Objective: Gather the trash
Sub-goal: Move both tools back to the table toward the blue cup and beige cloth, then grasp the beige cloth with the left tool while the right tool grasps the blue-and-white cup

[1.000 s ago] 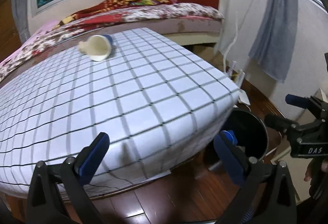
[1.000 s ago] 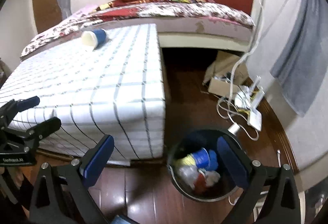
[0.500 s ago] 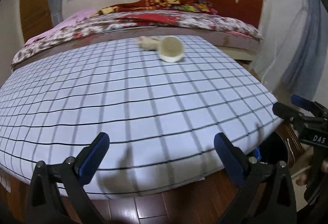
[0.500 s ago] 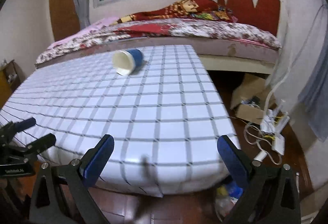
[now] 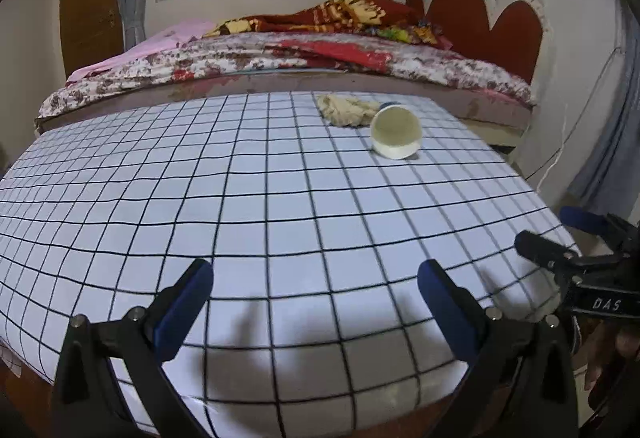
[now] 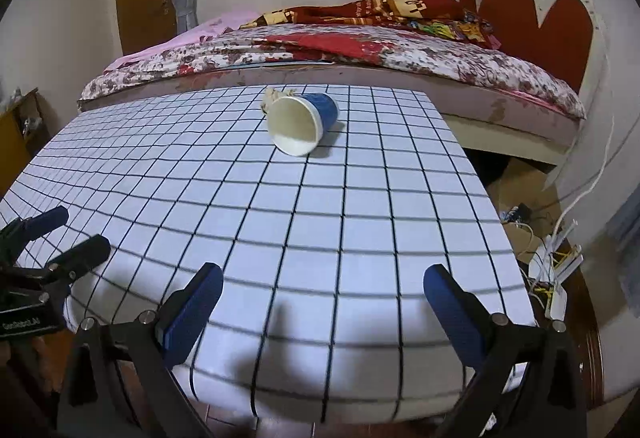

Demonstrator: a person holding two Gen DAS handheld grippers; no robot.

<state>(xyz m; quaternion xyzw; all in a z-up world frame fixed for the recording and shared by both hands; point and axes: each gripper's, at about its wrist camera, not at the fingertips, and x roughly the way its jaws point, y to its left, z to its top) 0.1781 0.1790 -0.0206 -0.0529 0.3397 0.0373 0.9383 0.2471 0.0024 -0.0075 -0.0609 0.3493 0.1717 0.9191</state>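
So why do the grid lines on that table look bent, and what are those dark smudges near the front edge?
Left wrist view: the fisheye lens bows the checked tablecloth; the smudges are soft shadows under the open left gripper. Right wrist view: same bowing, similar shadows under the open right gripper, black corners, and the paper cup looks fairly sharp.

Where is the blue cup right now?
The cup lies on its side at the far end of the checked table, beside a crumpled rag, just before the bed.
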